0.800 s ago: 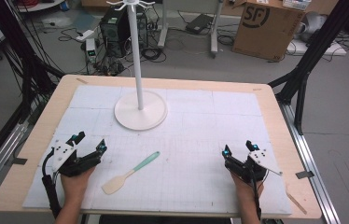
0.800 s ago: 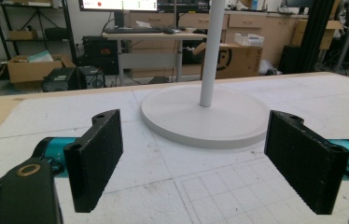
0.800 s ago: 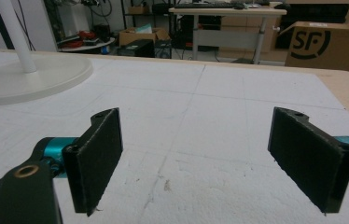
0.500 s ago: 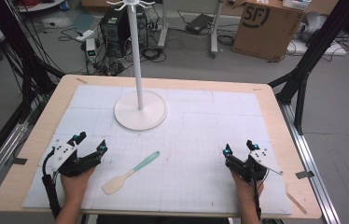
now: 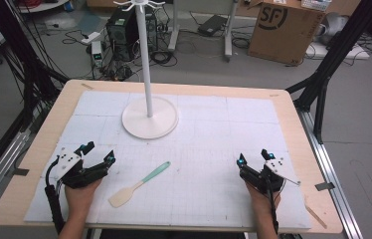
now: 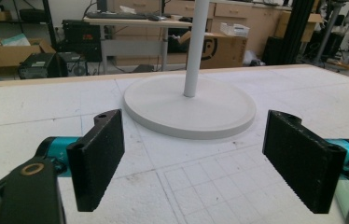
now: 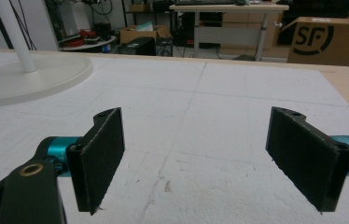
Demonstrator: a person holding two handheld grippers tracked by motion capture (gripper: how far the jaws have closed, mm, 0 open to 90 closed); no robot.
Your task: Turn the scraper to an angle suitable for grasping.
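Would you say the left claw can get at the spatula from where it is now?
Probably yes. The left claw stands open just left of the spatula, which lies flat on the white mat with bare mat between them. The stand's base sits farther back, out of the way.

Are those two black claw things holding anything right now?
No. The left gripper and right gripper both have empty, open jaws; the spatula lies untouched between them.

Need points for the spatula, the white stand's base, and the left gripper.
spatula (image 5: 139, 185), high view, on the neck where the green handle meets the pale blade.
stand base (image 6: 210, 109), left gripper view, on the flat white disc right of the pole.
left gripper (image 5: 97, 154), high view, midway between its open jaws.
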